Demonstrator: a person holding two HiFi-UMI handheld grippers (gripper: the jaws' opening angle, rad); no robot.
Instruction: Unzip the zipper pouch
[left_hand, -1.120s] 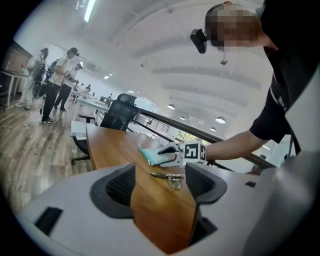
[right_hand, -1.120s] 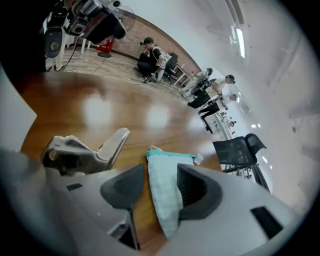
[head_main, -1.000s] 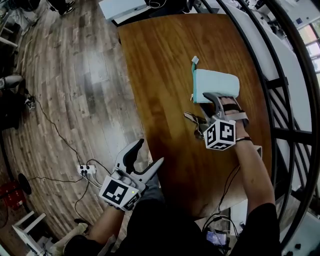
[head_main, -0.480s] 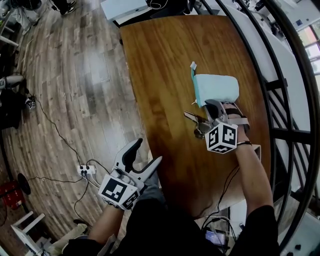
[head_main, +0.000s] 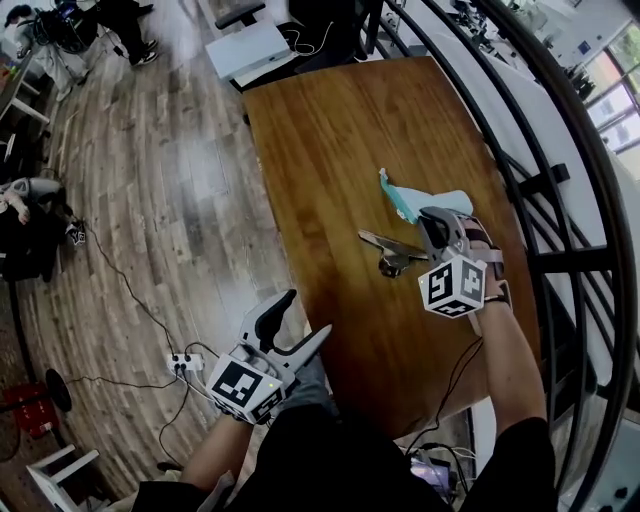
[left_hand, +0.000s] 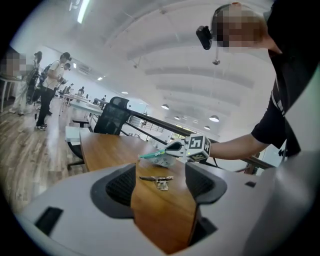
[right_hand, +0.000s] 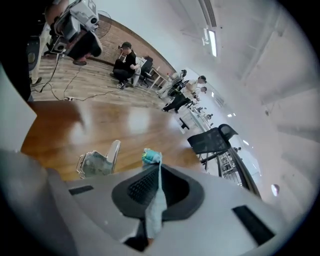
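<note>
The pale teal zipper pouch (head_main: 428, 203) hangs edge-on above the brown table (head_main: 330, 130), its zipper end (head_main: 385, 181) pointing away to the left. My right gripper (head_main: 438, 222) is shut on the pouch's near edge; in the right gripper view the fabric (right_hand: 151, 159) is pinched thin between the dark pads (right_hand: 135, 187). The left gripper (head_main: 300, 322) is open and holds nothing, off the table's near left corner over the floor. From the left gripper view, the pouch (left_hand: 156, 156) and the right gripper (left_hand: 176, 147) show beyond my open left gripper (left_hand: 161, 187).
A metal clip with keys (head_main: 388, 252) lies on the table just left of the right gripper, and the same clip (right_hand: 97, 161) shows in the right gripper view. A black railing (head_main: 560, 200) runs along the table's right side. Cables and a power strip (head_main: 185, 364) lie on the wood floor.
The right gripper shut on the pouch's near edge and lifted it off the table, so it now hangs tilted on edge. The left gripper has stayed in place.
</note>
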